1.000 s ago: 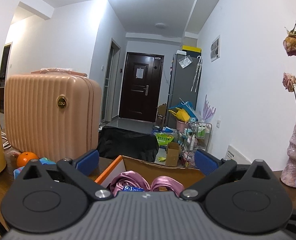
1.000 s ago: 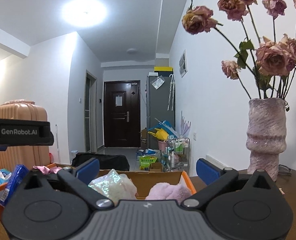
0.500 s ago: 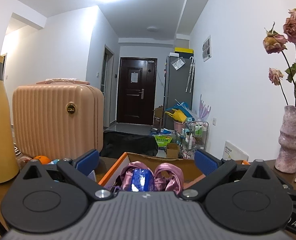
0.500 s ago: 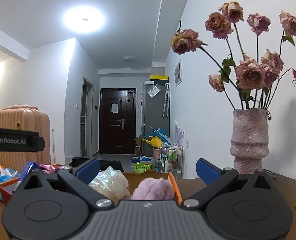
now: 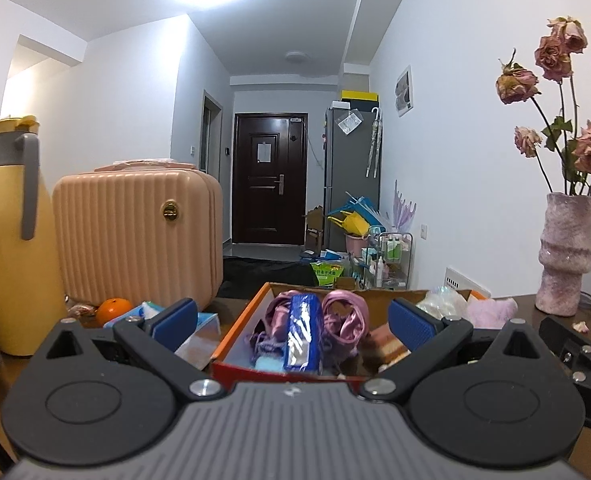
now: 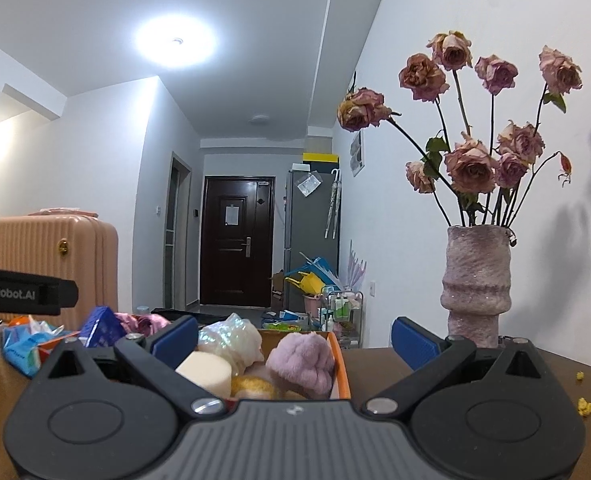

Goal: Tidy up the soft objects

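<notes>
Over the near edge of the orange cardboard box (image 5: pixel 237 334), where the soft objects are lying, we are holding the left gripper (image 5: pixel 291 320) and right gripper (image 6: pixel 293 334) wide open and empty, and judging that a slow, level descent onto the pink plush (image 6: pixel 301 362) is suiting best.

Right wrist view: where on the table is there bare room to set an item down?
Bare wood lies right of the orange box, in front of the pink vase, up to the yellow crumbs. Left of the box it is crowded: blue tissue pack, suitcase, the left tongs' body.
</notes>
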A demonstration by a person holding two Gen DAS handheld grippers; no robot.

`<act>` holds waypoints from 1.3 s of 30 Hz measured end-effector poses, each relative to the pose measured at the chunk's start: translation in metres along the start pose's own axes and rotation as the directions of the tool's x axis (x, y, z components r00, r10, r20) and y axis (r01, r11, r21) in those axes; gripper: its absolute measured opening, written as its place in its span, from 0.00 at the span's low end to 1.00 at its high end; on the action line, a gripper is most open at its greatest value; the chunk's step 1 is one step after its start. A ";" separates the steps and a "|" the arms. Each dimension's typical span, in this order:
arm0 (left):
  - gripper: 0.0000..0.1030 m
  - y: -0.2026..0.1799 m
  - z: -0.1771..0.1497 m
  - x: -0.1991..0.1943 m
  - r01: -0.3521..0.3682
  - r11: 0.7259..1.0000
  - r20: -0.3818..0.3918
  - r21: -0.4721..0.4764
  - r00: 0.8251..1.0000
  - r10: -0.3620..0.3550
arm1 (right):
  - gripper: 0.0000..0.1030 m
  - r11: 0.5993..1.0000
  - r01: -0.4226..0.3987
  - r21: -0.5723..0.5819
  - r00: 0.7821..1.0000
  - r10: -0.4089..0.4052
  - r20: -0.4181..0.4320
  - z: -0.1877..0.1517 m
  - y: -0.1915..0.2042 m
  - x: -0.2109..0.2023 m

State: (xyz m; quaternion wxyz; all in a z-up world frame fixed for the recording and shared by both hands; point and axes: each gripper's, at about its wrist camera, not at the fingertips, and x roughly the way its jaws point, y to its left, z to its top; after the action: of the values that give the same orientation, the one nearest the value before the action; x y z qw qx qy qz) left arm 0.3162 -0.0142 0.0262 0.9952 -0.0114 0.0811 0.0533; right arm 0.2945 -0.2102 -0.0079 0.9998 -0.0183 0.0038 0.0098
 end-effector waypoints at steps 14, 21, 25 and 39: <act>1.00 0.016 -0.010 -0.078 0.028 0.999 -0.001 0.033 1.000 -0.028 | 1.00 0.999 -0.028 -0.018 0.999 0.027 -0.040 0.002 -0.006 -0.077; 1.00 0.022 -0.018 -0.125 0.068 0.996 -0.003 0.055 0.998 -0.068 | 1.00 0.998 -0.047 -0.030 0.996 0.045 -0.081 0.003 -0.009 -0.121; 1.00 0.022 -0.023 -0.153 0.084 0.994 0.009 0.076 0.996 -0.085 | 1.00 0.999 -0.049 -0.022 0.993 0.046 -0.111 0.003 -0.012 -0.147; 1.00 0.014 -0.051 -0.222 0.163 0.979 0.011 0.125 0.986 -0.166 | 1.00 0.997 -0.070 0.011 0.977 0.071 -0.203 -0.003 -0.022 -0.211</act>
State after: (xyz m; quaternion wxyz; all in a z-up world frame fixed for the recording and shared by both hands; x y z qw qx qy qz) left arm 0.0885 -0.0255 0.0120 0.9958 0.0443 0.0726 -0.0341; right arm 0.0841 -0.2362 -0.0083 0.9932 -0.0170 0.1065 0.0433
